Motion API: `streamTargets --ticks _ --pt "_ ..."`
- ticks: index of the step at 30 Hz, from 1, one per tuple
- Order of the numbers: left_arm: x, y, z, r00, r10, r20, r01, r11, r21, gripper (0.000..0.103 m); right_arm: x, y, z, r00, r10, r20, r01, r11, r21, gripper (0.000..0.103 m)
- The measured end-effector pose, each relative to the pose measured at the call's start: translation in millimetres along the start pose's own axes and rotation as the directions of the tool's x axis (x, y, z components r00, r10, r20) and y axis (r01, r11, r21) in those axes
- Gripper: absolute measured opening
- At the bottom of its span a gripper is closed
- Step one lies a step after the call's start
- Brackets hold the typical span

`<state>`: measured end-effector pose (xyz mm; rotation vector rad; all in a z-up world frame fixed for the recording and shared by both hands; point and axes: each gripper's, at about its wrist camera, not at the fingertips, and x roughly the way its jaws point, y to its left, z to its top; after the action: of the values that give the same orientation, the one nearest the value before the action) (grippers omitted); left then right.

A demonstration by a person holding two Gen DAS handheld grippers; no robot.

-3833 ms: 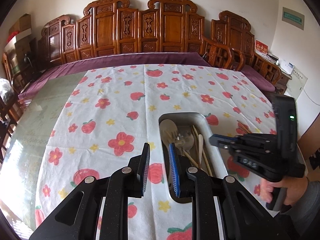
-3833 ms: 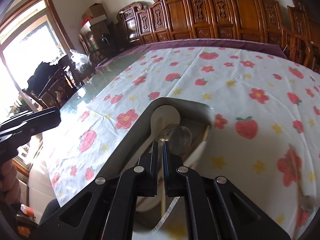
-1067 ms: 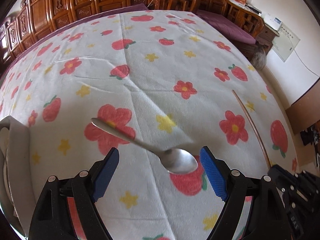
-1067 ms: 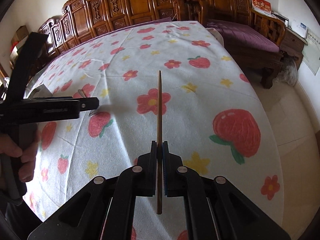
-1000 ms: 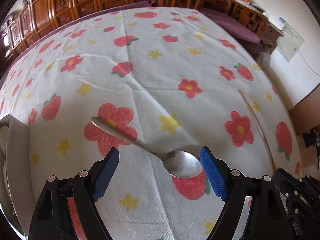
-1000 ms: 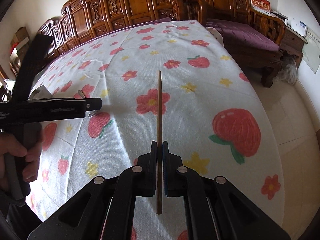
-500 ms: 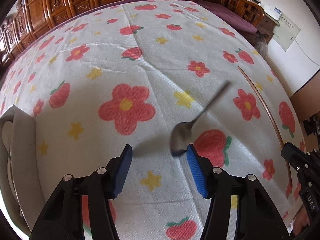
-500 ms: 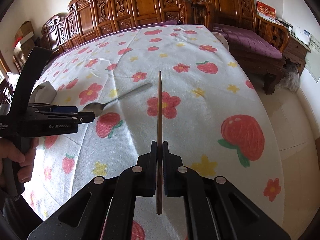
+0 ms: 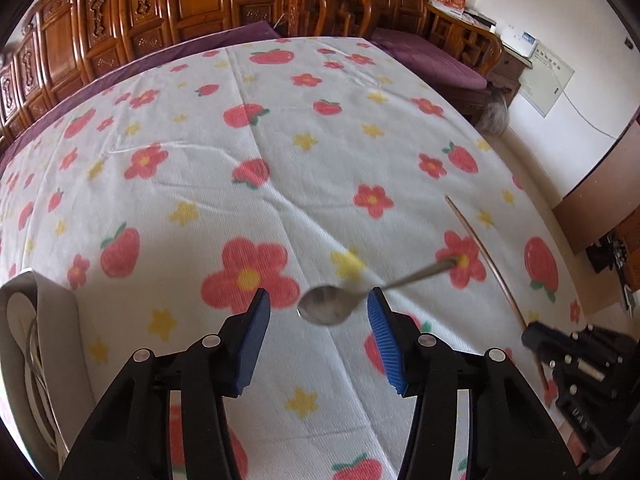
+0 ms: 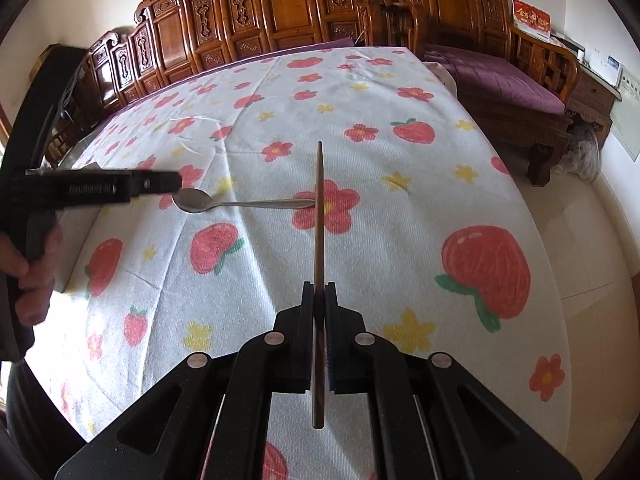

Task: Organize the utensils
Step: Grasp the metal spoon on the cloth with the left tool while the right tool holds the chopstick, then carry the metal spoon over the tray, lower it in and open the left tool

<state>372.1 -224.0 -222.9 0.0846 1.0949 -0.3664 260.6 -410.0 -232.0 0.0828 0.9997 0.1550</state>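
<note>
Left wrist view: left gripper (image 9: pixel 318 326) spread wide, blue pads (image 9: pixel 382 338) apart; metal spoon (image 9: pixel 326 309) bowl sits between the fingertips, touching neither clearly, handle running out to the right over a red flower print; spoon is blurred, cannot tell if it rests flat on the cloth; floral tablecloth (image 9: pixel 280 152) covers the table, wide bare cloth ahead and to the left of the spoon; table's right edge drops off near the chopstick (image 9: pixel 486 258), which runs along that side into the right gripper (image 9: pixel 538 342) at lower right; grey utensil tray (image 9: pixel 54 320) at the far left edge, only partly in frame, pale utensils inside; carved wooden chairs (image 9: pixel 192 4) line the far side; purple-cushioned bench (image 9: pixel 432 60) at upper right; white wall with a wall panel (image 9: pixel 546 76) beyond it.

Right wrist view: right gripper (image 10: pixel 319 334) clenched on the chopstick (image 10: pixel 319 220), which pokes straight forward and sticks out behind the fingers; spoon (image 10: pixel 196 201) lies crosswise ahead, handle end reaching the chopstick line, bowel-end at the left gripper (image 10: pixel 170 181) tip; person's hand (image 10: pixel 34 276) grips that tool at the left edge; cloth (image 10: pixel 400 248) open to the right up to the table edge, pale floor (image 10: pixel 592 280) beyond; chairs (image 10: pixel 288 4) along the back, purple bench (image 10: pixel 504 76) on the right.
</note>
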Motion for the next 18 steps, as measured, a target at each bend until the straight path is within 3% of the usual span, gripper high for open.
streamTargets --ticks 5,8,11,14,18 --pt "24 8 11 0.994 -0.052 -0.092 0.052 0.999 -0.011 0.045 0 -3 -1 1.000 0.002 0.000 -0.002 1.000 0.009 0.006" --pt "35 11 10 0.987 -0.079 -0.140 0.075 0.997 -0.033 0.030 1 -4 -1 1.000 0.004 -0.002 -0.004 1.000 0.015 0.006" --pt "39 16 7 0.978 -0.129 -0.162 0.118 0.990 -0.073 0.024 2 -4 -2 1.000 0.004 -0.005 -0.004 1.000 0.014 0.006" --pt "42 19 5 0.973 -0.147 -0.177 0.130 0.986 -0.100 0.011 3 -2 -1 1.000 0.004 -0.006 -0.004 1.000 0.012 0.006" --pt "38 24 2 0.968 -0.195 -0.157 0.173 0.974 -0.148 0.008 1 -1 -1 1.000 0.004 -0.003 -0.004 1.000 0.007 0.006"
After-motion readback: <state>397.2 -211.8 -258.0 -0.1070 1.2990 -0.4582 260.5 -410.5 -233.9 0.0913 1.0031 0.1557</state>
